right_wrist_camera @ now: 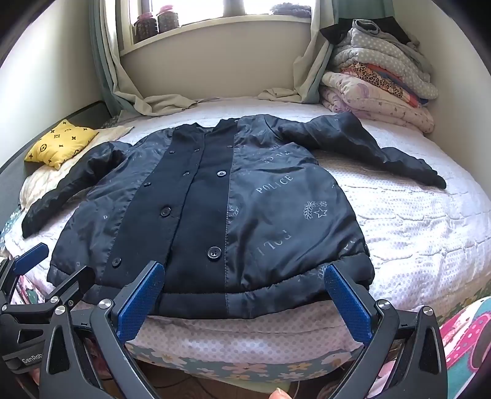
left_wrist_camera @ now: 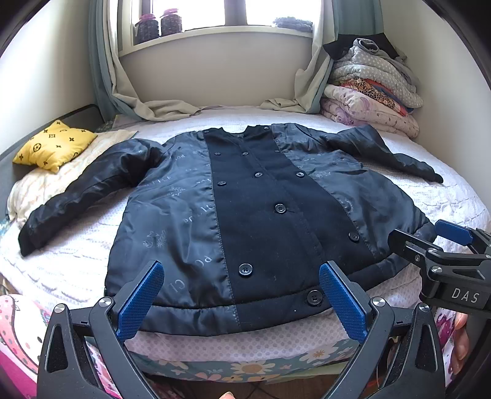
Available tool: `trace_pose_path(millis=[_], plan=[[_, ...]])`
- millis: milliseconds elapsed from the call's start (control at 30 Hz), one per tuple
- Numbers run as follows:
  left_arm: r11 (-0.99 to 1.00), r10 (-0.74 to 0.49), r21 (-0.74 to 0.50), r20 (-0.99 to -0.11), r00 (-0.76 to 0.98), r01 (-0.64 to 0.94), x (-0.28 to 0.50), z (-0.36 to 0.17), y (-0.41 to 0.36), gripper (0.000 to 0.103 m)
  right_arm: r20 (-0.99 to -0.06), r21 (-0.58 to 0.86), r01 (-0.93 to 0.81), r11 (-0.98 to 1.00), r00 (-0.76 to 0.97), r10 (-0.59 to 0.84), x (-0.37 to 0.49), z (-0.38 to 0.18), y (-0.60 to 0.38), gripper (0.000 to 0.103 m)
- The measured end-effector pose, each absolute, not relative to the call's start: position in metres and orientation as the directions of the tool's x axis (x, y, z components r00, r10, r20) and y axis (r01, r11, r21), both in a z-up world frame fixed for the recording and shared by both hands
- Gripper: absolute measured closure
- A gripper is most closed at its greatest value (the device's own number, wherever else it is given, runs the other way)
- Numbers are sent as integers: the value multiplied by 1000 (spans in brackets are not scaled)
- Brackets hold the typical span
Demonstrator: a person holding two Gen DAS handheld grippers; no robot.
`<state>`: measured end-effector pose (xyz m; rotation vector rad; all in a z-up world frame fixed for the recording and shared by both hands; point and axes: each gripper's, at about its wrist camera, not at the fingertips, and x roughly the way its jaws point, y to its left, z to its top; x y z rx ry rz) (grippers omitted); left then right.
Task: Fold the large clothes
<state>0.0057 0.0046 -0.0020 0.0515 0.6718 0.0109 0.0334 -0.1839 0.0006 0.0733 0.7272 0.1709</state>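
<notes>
**Jacket laid out, no fold made yet**

I had one dark jacket (left_wrist_camera: 260, 208) spread flat on the bed (left_wrist_camera: 445, 196), front side up and buttoned, hem towards me, with both sleeves stretched out to the sides. As I judged it, nothing was folded yet: the whole job of bringing in the sleeves and doubling the body was still ahead.

My left gripper (left_wrist_camera: 242, 297) hung just above the hem with its blue pads wide apart and nothing between them. My right gripper (right_wrist_camera: 245, 297) stood the same way over the hem's other half, spread and empty.

I counted one jacket, two sleeves, two grippers, one yellow cushion (left_wrist_camera: 55, 147) at the bed's left, one pile of folded quilts (left_wrist_camera: 374, 92) in the far right corner, and two jars (left_wrist_camera: 159, 26) on the windowsill.
</notes>
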Motion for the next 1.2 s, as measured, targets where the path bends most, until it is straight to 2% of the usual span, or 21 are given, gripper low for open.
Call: trace_pose_path(millis=[1200], plan=[[999,24,47,-626,779,7,8,-5,3,0,-655,128,-129,983,733,182,34,0,-182,0]])
